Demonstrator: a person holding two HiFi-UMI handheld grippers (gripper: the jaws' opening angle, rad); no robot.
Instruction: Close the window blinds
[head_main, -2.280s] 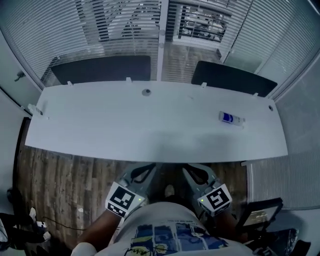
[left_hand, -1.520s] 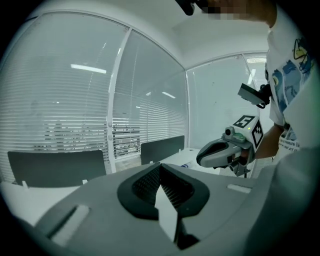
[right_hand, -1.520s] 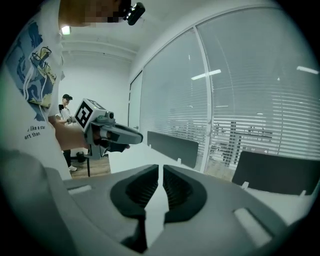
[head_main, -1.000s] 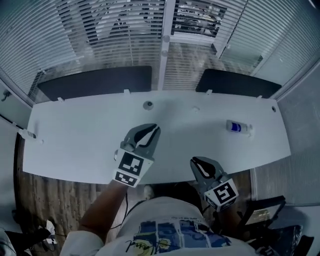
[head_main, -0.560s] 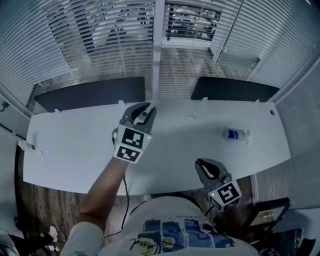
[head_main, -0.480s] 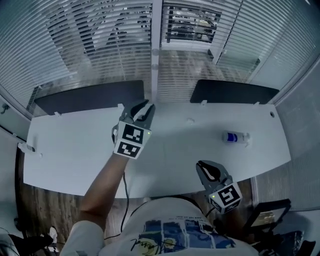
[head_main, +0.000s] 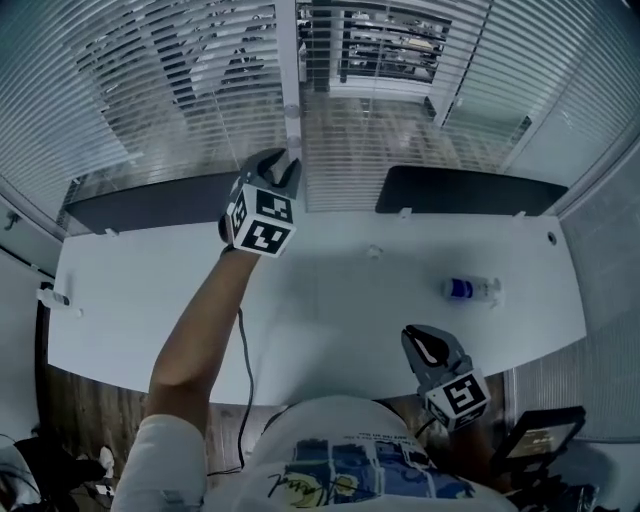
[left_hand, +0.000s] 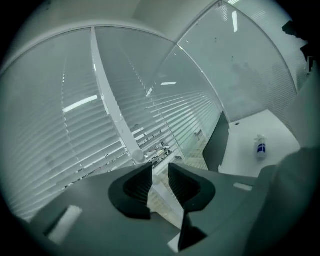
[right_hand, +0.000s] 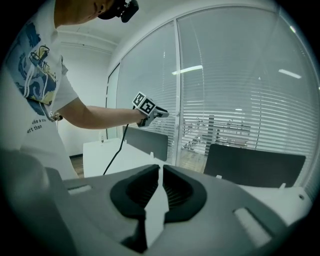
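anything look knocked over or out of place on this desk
Only the small clear bottle with a blue label: it seems to lie on its side, alone on the white desk toward its right end. Nothing spilled or damaged shows.

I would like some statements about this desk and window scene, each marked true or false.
A bottle lies on the white desk. True.
The left gripper is shut. False: its jaws stand apart, having just been opening, and grip nothing.
The right gripper holds the bottle. False: it is shut and empty, near the desk's front edge.
Two dark panels stand behind the desk. True.
One can see through the blinds. True.
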